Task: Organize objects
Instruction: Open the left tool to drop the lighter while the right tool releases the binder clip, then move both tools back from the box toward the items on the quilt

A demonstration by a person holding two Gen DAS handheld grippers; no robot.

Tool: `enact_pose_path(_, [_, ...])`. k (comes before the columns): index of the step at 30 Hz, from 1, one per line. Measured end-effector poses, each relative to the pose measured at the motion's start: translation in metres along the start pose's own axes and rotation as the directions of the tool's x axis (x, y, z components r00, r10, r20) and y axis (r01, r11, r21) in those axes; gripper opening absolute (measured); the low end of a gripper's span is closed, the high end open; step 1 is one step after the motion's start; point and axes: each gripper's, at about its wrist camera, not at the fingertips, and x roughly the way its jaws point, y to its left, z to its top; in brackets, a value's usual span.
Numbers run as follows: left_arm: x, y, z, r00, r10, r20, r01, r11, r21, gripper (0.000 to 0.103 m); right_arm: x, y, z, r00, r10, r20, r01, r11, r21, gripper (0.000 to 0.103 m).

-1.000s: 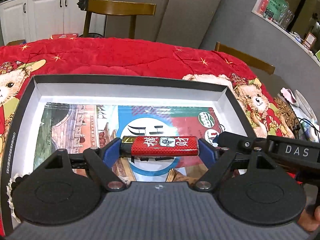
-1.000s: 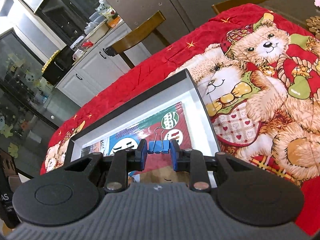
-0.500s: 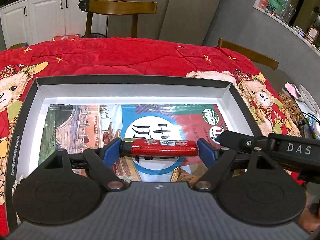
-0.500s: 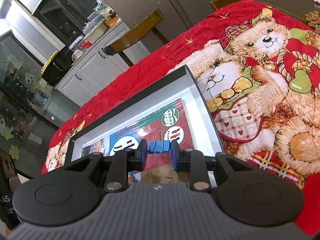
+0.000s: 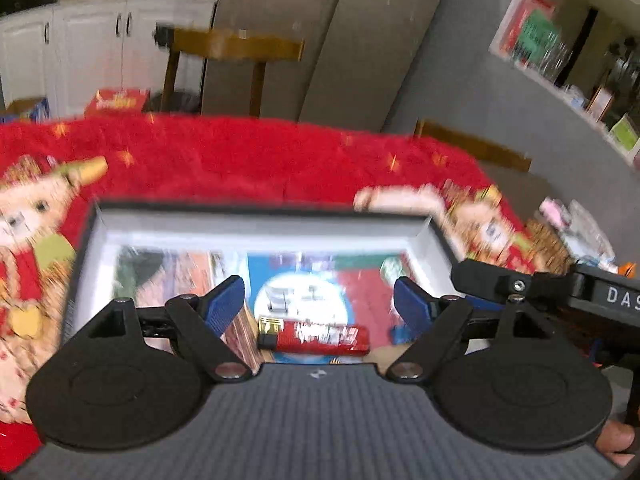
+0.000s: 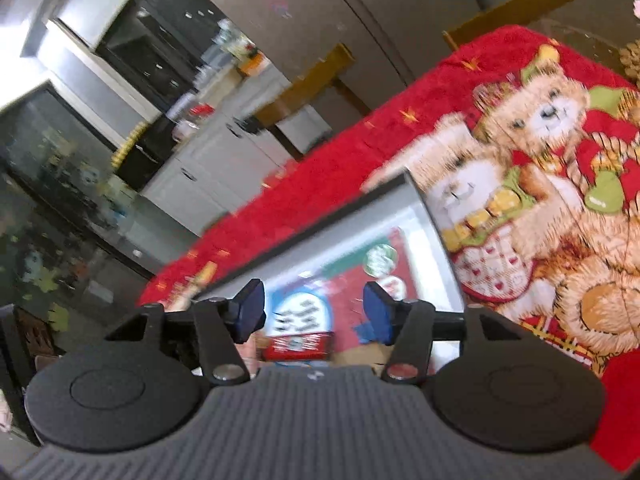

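A red lighter (image 5: 316, 340) lies in the shallow black-rimmed box (image 5: 260, 224), on the printed sheet, just below my left gripper (image 5: 318, 300), which is open and empty above it. The lighter also shows in the right wrist view (image 6: 300, 345). My right gripper (image 6: 314, 308) is open and empty over the box's right part (image 6: 436, 240). A blue binder clip (image 6: 366, 330) lies in the box beside the right fingertip; it shows in the left wrist view (image 5: 400, 334) too. Both views are blurred by motion.
The box sits on a red teddy-bear quilt (image 5: 240, 160) over the table. Wooden chairs (image 5: 232, 52) stand behind it, with white cabinets (image 5: 92, 40) beyond. The right gripper's body (image 5: 560, 288) reaches in at the right. Small items (image 5: 572, 220) lie at the table's far right.
Both grippers opened and pulled up and back. The lighter dropped from the left gripper into the box, and the binder clip dropped from the right gripper.
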Motion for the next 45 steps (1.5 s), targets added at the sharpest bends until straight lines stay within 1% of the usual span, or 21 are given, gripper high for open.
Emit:
enact_pose_path(3, [-0.039,-0.004,0.009,0.995,-0.004,0.103,0.002,1.0,0.017,0.085,-0.026,0.019,0.003,0.996,0.07,0.054,-0.068,0.996,-0.051,0.077])
enact_pose_path(5, [-0.072,-0.009,0.013,0.983,-0.009,0.186,0.003,1.0,0.03,0.085,-0.044,0.033,0.003,0.991,0.104,0.084,-0.097,0.992,-0.084,0.079])
enact_pose_path(7, [-0.104,-0.014,0.013,0.965,-0.013,0.261,0.001,0.999,0.042,0.085,-0.064,0.047,0.002,0.982,0.147,0.118,-0.133,0.984,-0.117,0.08])
enact_pose_path(10, [-0.154,-0.021,0.004,0.932,-0.032,0.361,0.01,0.998,0.061,0.085,-0.093,0.066,-0.003,0.965,0.212,0.157,-0.184,0.968,-0.171,0.082])
enact_pose_path(12, [-0.18,-0.027,-0.003,0.915,-0.042,0.401,0.008,0.996,0.087,0.085,-0.109,0.077,-0.006,0.952,0.254,0.174,-0.216,0.954,-0.209,0.084])
enact_pose_path(15, [-0.215,-0.038,-0.013,0.906,-0.022,0.422,-0.036,0.991,0.129,0.085,-0.135,0.095,-0.017,0.932,0.297,0.207,-0.238,0.934,-0.267,0.085])
enact_pose_path(16, [-0.225,-0.041,-0.016,0.901,-0.017,0.433,-0.052,0.988,0.146,0.085,-0.142,0.099,-0.021,0.927,0.302,0.221,-0.235,0.93,-0.283,0.085])
enact_pose_path(18, [-0.248,-0.047,-0.023,0.888,0.005,0.459,-0.091,0.982,0.165,0.086,-0.158,0.107,-0.033,0.908,0.306,0.285,-0.213,0.925,-0.316,0.085])
enact_pose_path(20, [-0.269,-0.051,-0.032,0.871,0.017,0.492,-0.111,0.98,0.163,0.086,-0.175,0.116,-0.047,0.882,0.288,0.373,-0.148,0.92,-0.363,0.085])
enact_pose_path(22, [-0.286,-0.054,-0.041,0.858,0.014,0.513,-0.111,0.981,0.16,0.086,-0.188,0.123,-0.058,0.865,0.272,0.422,-0.089,0.91,-0.406,0.085])
enact_pose_path(24, [-0.301,-0.057,-0.049,0.85,0.008,0.527,-0.108,0.981,0.159,0.086,-0.197,0.127,-0.066,0.856,0.283,0.433,-0.077,0.897,-0.435,0.085])
enact_pose_path(27, [-0.316,-0.063,-0.064,0.83,0.03,0.557,-0.141,0.977,0.158,0.086,-0.205,0.132,-0.078,0.85,0.304,0.43,-0.079,0.881,-0.467,0.085])
enact_pose_path(29, [-0.317,-0.064,-0.075,0.823,0.046,0.566,-0.16,0.975,0.153,0.086,-0.208,0.133,-0.087,0.847,0.307,0.434,-0.069,0.873,-0.482,0.085])
enact_pose_path(31, [-0.315,-0.064,-0.088,0.829,0.056,0.557,-0.168,0.974,0.152,0.087,-0.205,0.134,-0.098,0.846,0.299,0.441,-0.053,0.87,-0.489,0.085])
enact_pose_path(35, [-0.294,-0.053,-0.114,0.853,0.092,0.514,-0.202,0.966,0.163,0.087,-0.187,0.132,-0.117,0.849,0.273,0.452,-0.022,0.873,-0.487,0.085])
enact_pose_path(37, [-0.281,-0.044,-0.124,0.855,0.125,0.503,-0.218,0.967,0.131,0.087,-0.176,0.128,-0.125,0.854,0.251,0.455,0.001,0.875,-0.484,0.085])
enact_pose_path(39, [-0.265,-0.03,-0.133,0.868,0.131,0.478,-0.211,0.97,0.117,0.087,-0.163,0.123,-0.131,0.863,0.237,0.446,0.007,0.877,-0.48,0.085])
enact_pose_path(40, [-0.257,-0.024,-0.136,0.879,0.135,0.457,-0.206,0.972,0.11,0.087,-0.155,0.119,-0.135,0.87,0.23,0.436,0.007,0.878,-0.478,0.085])
enact_pose_path(42, [-0.236,-0.007,-0.14,0.91,0.129,0.393,-0.179,0.979,0.093,0.087,-0.139,0.112,-0.141,0.886,0.21,0.414,0.013,0.88,-0.475,0.085])
enact_pose_path(43, [-0.228,-0.001,-0.142,0.919,0.129,0.372,-0.171,0.982,0.081,0.087,-0.132,0.109,-0.144,0.897,0.198,0.395,0.017,0.878,-0.479,0.085])
enact_pose_path(45, [-0.209,0.011,-0.149,0.931,0.153,0.332,-0.182,0.982,0.059,0.087,-0.116,0.104,-0.15,0.92,0.169,0.354,0.029,0.871,-0.491,0.085])
